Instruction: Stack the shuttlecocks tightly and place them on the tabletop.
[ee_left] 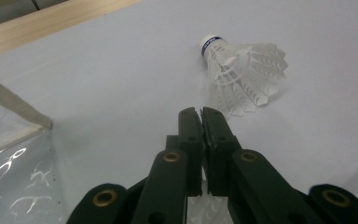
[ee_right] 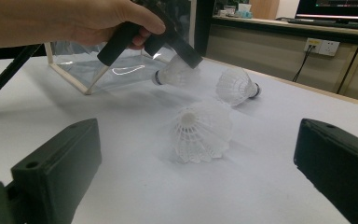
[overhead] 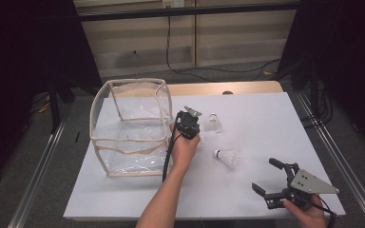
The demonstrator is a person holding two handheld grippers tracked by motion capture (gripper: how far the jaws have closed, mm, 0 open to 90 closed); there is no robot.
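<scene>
While the left gripper (overhead: 193,127) is held by a hand (overhead: 184,148) just to the right of the clear plastic box with a cream-coloured fabric frame (overhead: 129,126), its two black jaws are seen pressed almost together in the left gripper view (ee_left: 202,122), with the white feathered skirt of a shuttlecock (ee_left: 204,207) caught between them low in that view. From the right gripper view the same white plastic shuttlecock (ee_right: 172,73) is seen gripped at its skirt, its cork pointing towards the box and lifted a little off the white table sheet (overhead: 261,123). A second white shuttlecock with a blue band around its cork (overhead: 212,123) is found lying on the sheet slightly farther right of the box, just beyond the left gripper. A third white shuttlecock (overhead: 227,158) is laid on its side farther right again and nearer the person, well apart from the box. The right gripper (overhead: 266,177) is held by the other hand (overhead: 309,213) at the near right part of the sheet, far from the box; its jaws are spread wide, nothing is held between them, and they are pointed towards the third shuttlecock (ee_right: 200,131).
</scene>
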